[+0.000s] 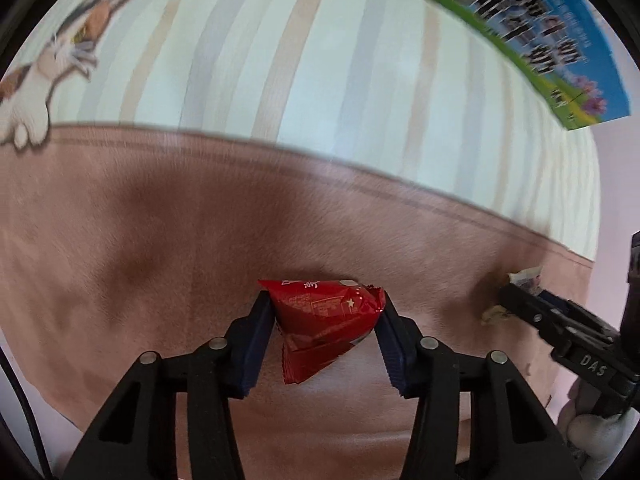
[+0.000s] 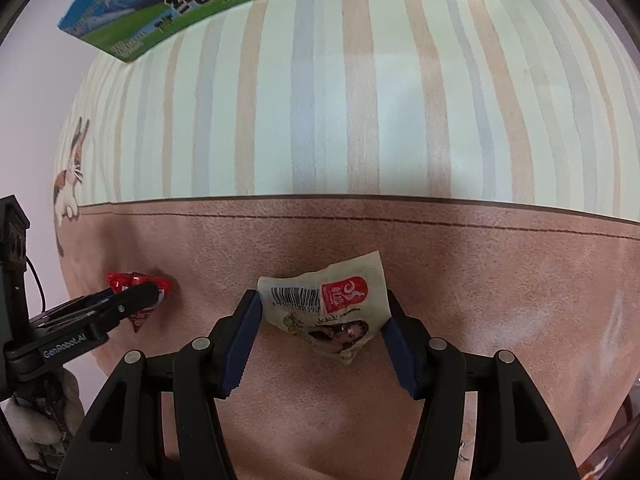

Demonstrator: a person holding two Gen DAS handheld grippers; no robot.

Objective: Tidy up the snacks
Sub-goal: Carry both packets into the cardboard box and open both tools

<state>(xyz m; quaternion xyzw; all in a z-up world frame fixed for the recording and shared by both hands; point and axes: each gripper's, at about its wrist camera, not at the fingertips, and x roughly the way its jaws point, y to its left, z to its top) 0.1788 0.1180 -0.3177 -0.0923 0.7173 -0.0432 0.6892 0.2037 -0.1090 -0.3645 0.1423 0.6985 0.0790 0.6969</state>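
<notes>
Left gripper: I see my left gripper (image 1: 324,312) pointing steeply down at the mat, its two blue-padded black fingers (image 1: 256,336) closed in against the sides of a shiny red crinkled foil snack packet (image 1: 324,320); both pads press on the wrapper, so I read it as gripped.
Red packet: it sits between the pads, its top corner toward the striped zone and its lower tip hanging toward the camera, over the brown band; whether it still touches the mat I cannot tell.
Right gripper: my right gripper (image 2: 324,316) also points down, its fingers (image 2: 240,336) set partway in, pads against both edges of a cream paper-look snack sachet with a barcode and a red label (image 2: 328,308).
Cream sachet: crumpled between the pads, over the brown band, just below the dark stitched line.
Surface: a soft mat (image 2: 500,300) with a brown suede-like near band and a far zone of pale green, beige and grey stripes; a printed cat (image 1: 44,80) sits at its left edge.
Carton: a blue and green milk box with bold black characters (image 2: 192,4) lies at the far end of the stripes, well apart from both packets.
Hands: a pale gloved hand (image 1: 592,432) holds the right gripper's handle.
</notes>
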